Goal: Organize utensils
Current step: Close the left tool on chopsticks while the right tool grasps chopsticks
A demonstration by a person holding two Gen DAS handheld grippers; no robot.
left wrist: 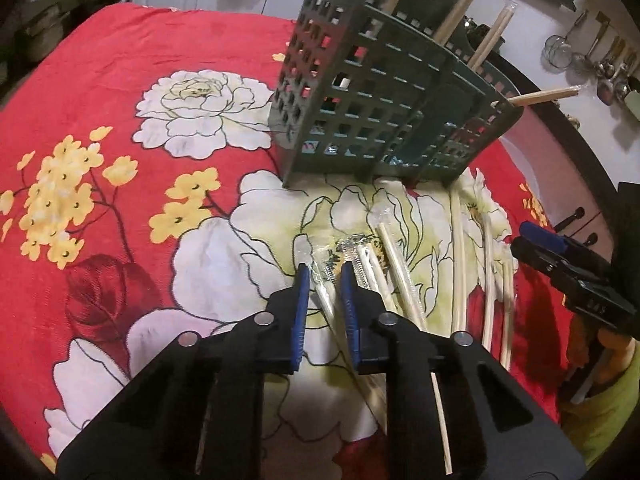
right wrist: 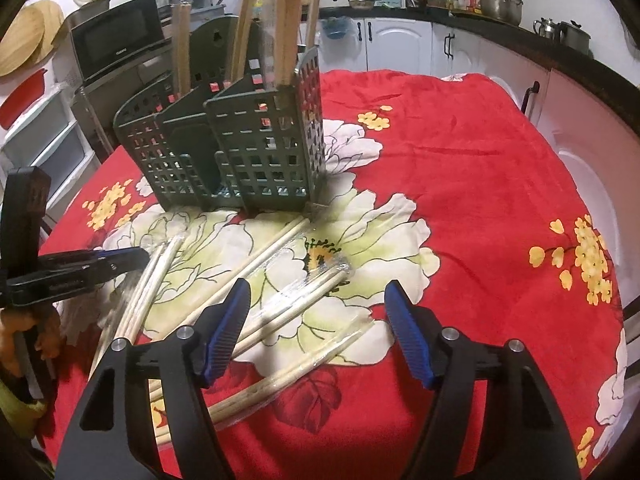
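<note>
left gripper (left wrist: 323,270): blue pads drawn close around one plastic-wrapped chopstick pair (left wrist: 325,300) lying on the cloth; whether they press on it i cannot tell. right gripper (right wrist: 318,294): jaws wide apart, holding nothing, above wrapped chopsticks (right wrist: 296,306) strewn on the near white flower. more pairs lie to the left (right wrist: 154,280). dark green utensil caddy (right wrist: 248,148) stands upright just beyond the strewn pairs, several wrapped chopsticks (right wrist: 289,28) upright in its compartments. all on a red floral tablecloth (right wrist: 480,184).
</note>
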